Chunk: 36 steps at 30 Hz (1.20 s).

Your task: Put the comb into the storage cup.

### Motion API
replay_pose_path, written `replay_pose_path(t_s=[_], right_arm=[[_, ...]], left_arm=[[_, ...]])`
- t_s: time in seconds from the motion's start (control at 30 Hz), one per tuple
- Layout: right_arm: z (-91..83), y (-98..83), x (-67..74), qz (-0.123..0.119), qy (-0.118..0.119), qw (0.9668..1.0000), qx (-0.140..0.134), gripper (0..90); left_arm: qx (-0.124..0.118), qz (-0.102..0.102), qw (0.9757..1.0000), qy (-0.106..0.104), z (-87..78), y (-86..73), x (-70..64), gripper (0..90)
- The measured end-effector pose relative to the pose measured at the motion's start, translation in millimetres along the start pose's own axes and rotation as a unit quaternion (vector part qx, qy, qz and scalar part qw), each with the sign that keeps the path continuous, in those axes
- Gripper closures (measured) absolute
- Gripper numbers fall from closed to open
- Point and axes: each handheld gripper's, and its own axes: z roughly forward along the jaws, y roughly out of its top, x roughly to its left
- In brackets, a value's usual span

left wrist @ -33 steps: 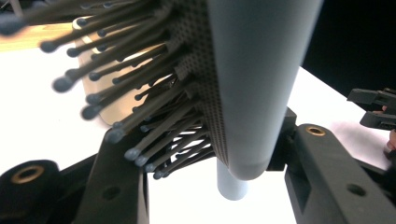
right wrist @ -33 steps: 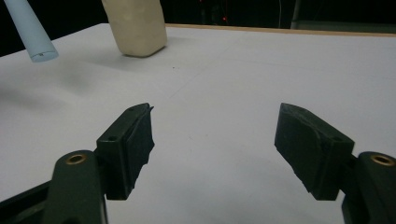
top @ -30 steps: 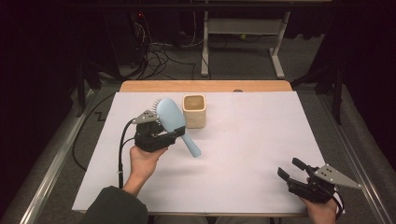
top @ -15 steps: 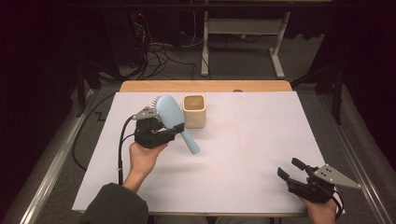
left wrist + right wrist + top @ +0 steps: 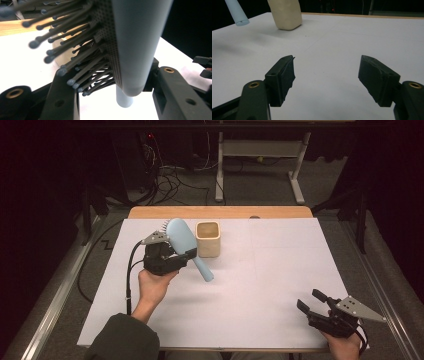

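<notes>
hairbrush (image 5: 135, 45): head cut off above the left gripper's jaws
bristles (image 5: 50, 37): tips blurred
handle (image 5: 237, 12): cut off, top edge

Both grippers black plastic, brass-ringed screw holes; left gripper (image 5: 172, 254) trails black cable, right gripper (image 5: 312, 301) carries grey three-cornered plate; dark green sleeve (image 5: 122, 340).

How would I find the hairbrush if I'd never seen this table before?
Look at the white table, on its left side, beside the cream square cup. The left gripper holds the hairbrush there in the air: pale blue, oval-headed, with dark bristles and its handle slanting down.
</notes>
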Motion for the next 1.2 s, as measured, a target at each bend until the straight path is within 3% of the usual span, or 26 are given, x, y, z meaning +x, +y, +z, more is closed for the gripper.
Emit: replay_pose_path(t_s=[1.2], right_arm=[[0.2, 0.0, 0.0, 0.004, 0.006, 1.0, -0.004, 29.9]], left_arm=[[-0.003, -0.02, 0.9998, 0.007, 11.4, 13.4, 13.1, 55.3]])
